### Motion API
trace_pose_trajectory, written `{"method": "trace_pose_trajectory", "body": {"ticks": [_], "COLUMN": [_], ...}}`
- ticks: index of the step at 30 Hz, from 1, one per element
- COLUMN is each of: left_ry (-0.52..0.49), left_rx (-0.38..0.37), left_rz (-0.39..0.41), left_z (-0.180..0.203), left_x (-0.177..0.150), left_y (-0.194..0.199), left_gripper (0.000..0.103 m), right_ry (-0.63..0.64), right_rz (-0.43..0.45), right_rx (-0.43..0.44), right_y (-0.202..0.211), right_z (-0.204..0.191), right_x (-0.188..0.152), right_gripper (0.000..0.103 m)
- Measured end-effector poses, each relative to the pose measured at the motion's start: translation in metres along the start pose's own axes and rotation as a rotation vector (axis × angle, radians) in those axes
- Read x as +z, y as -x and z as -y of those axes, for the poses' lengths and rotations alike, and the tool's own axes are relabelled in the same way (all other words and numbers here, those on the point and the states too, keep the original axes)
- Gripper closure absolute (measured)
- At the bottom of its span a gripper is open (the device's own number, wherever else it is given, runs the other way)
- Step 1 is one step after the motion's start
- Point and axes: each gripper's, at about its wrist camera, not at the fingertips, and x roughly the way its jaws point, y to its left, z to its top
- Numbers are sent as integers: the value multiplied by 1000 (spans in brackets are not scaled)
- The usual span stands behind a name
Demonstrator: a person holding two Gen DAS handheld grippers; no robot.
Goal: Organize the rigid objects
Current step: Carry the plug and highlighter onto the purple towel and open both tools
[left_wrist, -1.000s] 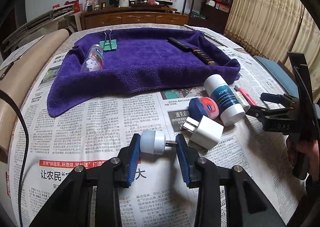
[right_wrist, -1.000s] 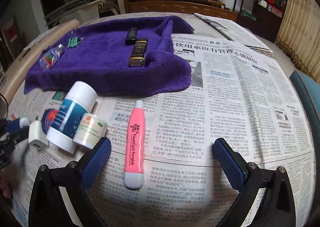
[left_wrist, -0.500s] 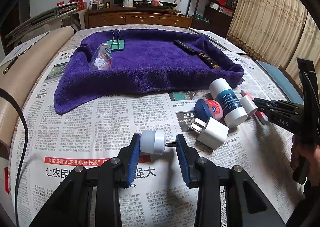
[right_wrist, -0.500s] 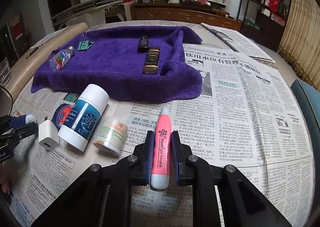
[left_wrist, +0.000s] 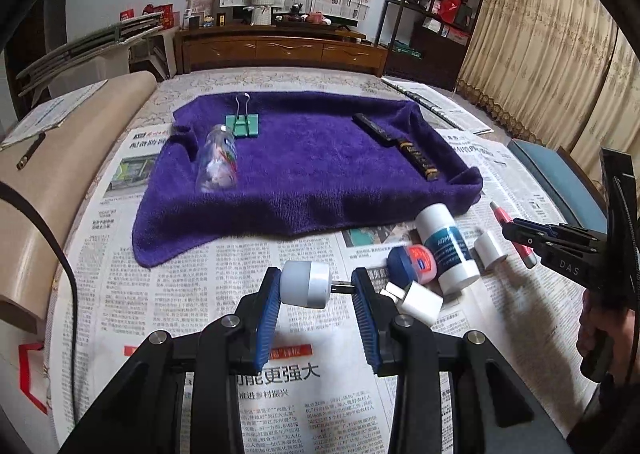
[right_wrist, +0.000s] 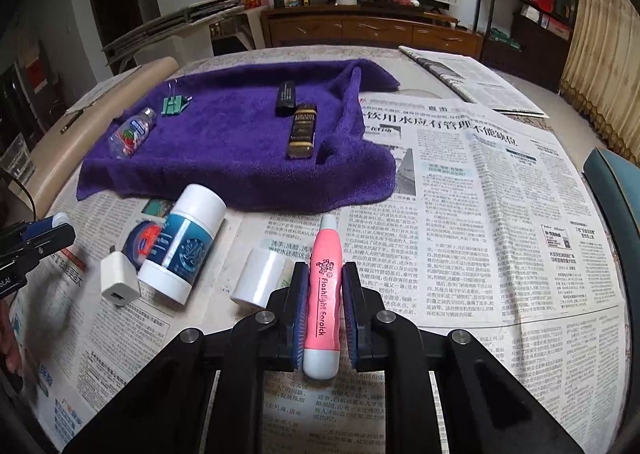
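Note:
My left gripper (left_wrist: 316,290) is shut on a small white round plug (left_wrist: 306,284), held above the newspaper in front of the purple towel (left_wrist: 304,182). My right gripper (right_wrist: 324,286) is shut on a pink flashlight pen (right_wrist: 325,294), lifted a little off the paper; it also shows at the right of the left wrist view (left_wrist: 514,234). On the towel lie a clear small bottle (left_wrist: 218,166), a green binder clip (left_wrist: 242,124) and two dark bars (right_wrist: 302,130).
On the newspaper lie a white and blue bottle (right_wrist: 186,242), a blue and red tin (right_wrist: 144,242), a white charger cube (right_wrist: 118,282) and a small white jar (right_wrist: 260,276). A blue chair (right_wrist: 616,198) stands at the table's right edge.
My right gripper closed on the pink pen and lifted it. My left gripper rose with the white plug. The small white jar rolled onto its side.

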Motion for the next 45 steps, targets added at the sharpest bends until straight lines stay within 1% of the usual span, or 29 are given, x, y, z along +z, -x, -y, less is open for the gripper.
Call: {"method": "trace_pose_trajectory", "body": {"ticks": [7, 14, 19, 25, 30, 36, 43, 45], "left_ry": [2, -4, -21, -2, 13, -27, -59, -76], "left_rx": [3, -3, -3, -9, -23, -29, -25, -11], "left_rz": [13, 29, 27, 5, -27, -79, -129, -133], "left_z": [-4, -7, -11, -25, -33, -29, -25, -24], "left_x": [28, 63, 87, 105, 109, 106, 102, 101], "left_y": [2, -9, -28, -54, -79, -107, -125, -126], "left_gripper": [69, 69, 69, 69, 69, 69, 69, 69], "right_ry": [-26, -37, -18, -1, 32, 88, 121, 125], "right_rz": [20, 29, 5, -25, -67, -116, -149, -149], "right_rx": [25, 50, 53, 66, 92, 103, 104, 109], "right_y": [6, 1, -17, -47, -75, -99, -111, -112], "right_z": [1, -2, -8, -17, -32, -51, -58, -56], "right_x": [24, 63, 91, 116, 125, 123, 116, 114], "right_gripper": [86, 86, 86, 86, 86, 86, 86, 86]}}
